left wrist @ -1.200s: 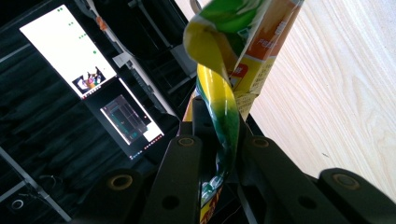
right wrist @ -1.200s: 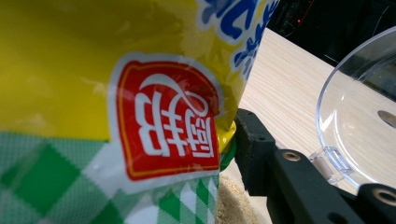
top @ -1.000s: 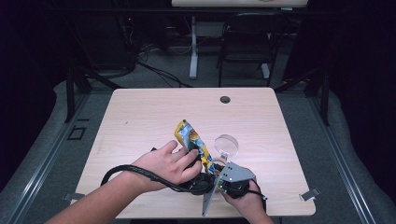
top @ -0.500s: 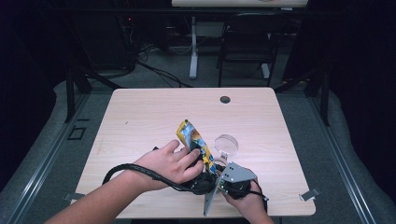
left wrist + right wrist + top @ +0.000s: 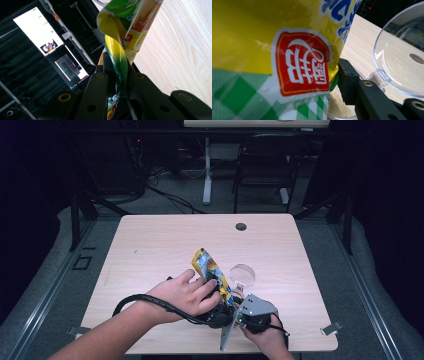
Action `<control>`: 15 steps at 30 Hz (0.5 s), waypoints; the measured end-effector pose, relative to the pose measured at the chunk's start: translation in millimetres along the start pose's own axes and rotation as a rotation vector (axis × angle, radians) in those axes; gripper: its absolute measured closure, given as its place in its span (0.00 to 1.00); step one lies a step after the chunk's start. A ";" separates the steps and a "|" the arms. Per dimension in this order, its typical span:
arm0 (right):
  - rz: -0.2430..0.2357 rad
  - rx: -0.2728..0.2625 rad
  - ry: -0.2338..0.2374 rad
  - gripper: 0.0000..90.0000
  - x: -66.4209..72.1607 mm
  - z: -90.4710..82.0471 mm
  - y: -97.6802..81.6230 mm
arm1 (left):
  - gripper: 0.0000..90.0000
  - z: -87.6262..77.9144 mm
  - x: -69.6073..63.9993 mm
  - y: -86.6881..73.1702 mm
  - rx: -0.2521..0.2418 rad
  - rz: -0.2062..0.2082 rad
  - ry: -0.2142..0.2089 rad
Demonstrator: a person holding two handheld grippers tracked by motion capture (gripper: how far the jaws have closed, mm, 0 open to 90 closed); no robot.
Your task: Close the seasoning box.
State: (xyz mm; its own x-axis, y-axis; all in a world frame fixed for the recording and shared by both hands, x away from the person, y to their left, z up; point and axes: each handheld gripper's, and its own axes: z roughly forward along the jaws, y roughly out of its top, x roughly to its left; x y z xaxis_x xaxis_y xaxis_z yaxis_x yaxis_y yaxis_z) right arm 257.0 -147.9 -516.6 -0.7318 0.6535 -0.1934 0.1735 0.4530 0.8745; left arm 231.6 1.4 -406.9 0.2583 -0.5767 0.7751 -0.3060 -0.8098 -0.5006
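Light wooden table (image 5: 165, 245) seen from above, with a small dark round hole (image 5: 241, 226) near its far edge. Near the front edge, two hands close together, each with a black two-jaw gripper. Left gripper (image 5: 117, 77), under the left hand (image 5: 182, 295), clamped on the crumpled lower edge of a yellow, green and blue printed plastic snack packet (image 5: 210, 270), jaws pressed together with the film pinched between them. Packet lifted off the table and tilted, its top end leaning away toward the far left. Right gripper (image 5: 235, 306), held in the right hand (image 5: 267, 337) at the table's front edge, topped by a grey three-cornered plate (image 5: 252, 307); one black jaw visible just beside the packet's lower right side in the right gripper view, grip on the packet impossible to tell. Clear round plastic lid (image 5: 242, 274) just to the right of the packet, close to both grippers. Pale crumb-like powder (image 5: 337, 105) in a clear container below the packet in the right gripper view.
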 end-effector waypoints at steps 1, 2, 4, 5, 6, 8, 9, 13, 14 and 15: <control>0.000 0.000 0.000 0.79 0.0 0.0 0.0 | 0.98 0.3 -0.2 -0.1 -0.004 -0.001 0.007; 0.001 -0.001 -0.001 0.79 -0.1 -0.2 -0.1 | 0.98 0.2 -0.2 0.0 -0.003 0.000 0.005; 0.000 0.001 0.002 0.79 -0.1 -0.3 -0.1 | 0.98 -0.1 0.1 -0.1 -0.004 0.001 0.004; 0.001 0.000 0.004 0.79 0.3 -0.3 0.0 | 0.98 -0.2 0.2 -0.1 -0.004 0.001 0.004; 0.001 0.000 0.004 0.79 0.5 -0.3 0.1 | 0.98 -0.4 0.4 -0.3 -0.005 0.002 0.004; -0.003 0.000 0.003 0.79 0.7 -0.3 0.7 | 0.98 -0.9 0.9 -0.8 -0.004 0.004 0.004; -0.002 -0.003 0.006 0.79 0.9 -0.1 0.9 | 0.98 -1.1 1.0 -1.0 -0.003 0.006 0.003; -0.001 -0.007 0.014 0.79 2.1 0.8 2.0 | 0.98 -2.3 1.2 -1.6 0.006 0.009 -0.007; 0.001 -0.008 0.017 0.79 2.5 1.2 2.2 | 0.98 -2.3 0.8 -1.9 0.006 0.008 -0.007; 0.001 -0.008 0.017 0.79 2.5 1.2 2.2 | 0.98 -2.3 0.8 -1.9 0.006 0.008 -0.007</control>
State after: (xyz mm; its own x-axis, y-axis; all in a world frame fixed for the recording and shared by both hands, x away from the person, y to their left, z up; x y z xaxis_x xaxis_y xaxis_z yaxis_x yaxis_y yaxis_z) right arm 256.3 -144.6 -515.7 -0.7426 0.6435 -0.1854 0.1685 0.4475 0.8783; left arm 230.3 2.7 -404.5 0.2618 -0.5841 0.7683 -0.3029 -0.8056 -0.5092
